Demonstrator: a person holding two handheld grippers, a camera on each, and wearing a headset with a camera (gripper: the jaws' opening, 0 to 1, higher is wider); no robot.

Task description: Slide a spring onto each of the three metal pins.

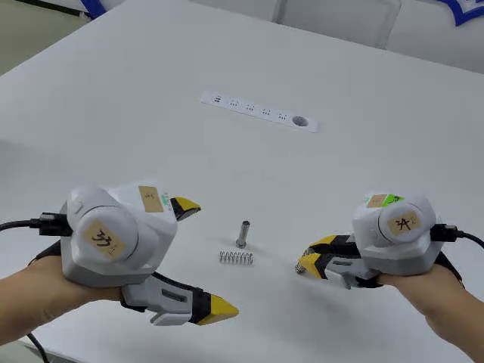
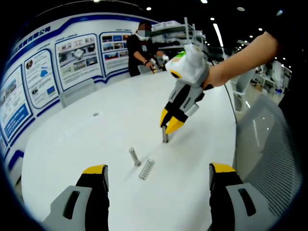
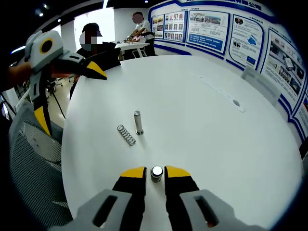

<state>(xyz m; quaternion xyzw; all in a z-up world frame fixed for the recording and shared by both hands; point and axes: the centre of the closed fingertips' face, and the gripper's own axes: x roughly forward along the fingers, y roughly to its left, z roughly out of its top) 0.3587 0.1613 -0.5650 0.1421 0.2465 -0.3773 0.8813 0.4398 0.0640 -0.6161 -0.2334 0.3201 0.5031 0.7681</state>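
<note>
One spring (image 1: 236, 258) loose on the surface (image 1: 151, 113) just beside the upright pin (image 1: 243, 233); probably light and bouncy, best pinched mid-coil. Left tool (image 1: 209, 257) spread wide, right tool (image 1: 308, 261) pinching a second pin (image 3: 157, 173).

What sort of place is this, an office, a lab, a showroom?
Probably a company showroom or meeting area: blue-framed display boards line the wall, a power strip sits on the big white table, and a person works in the background.
</note>
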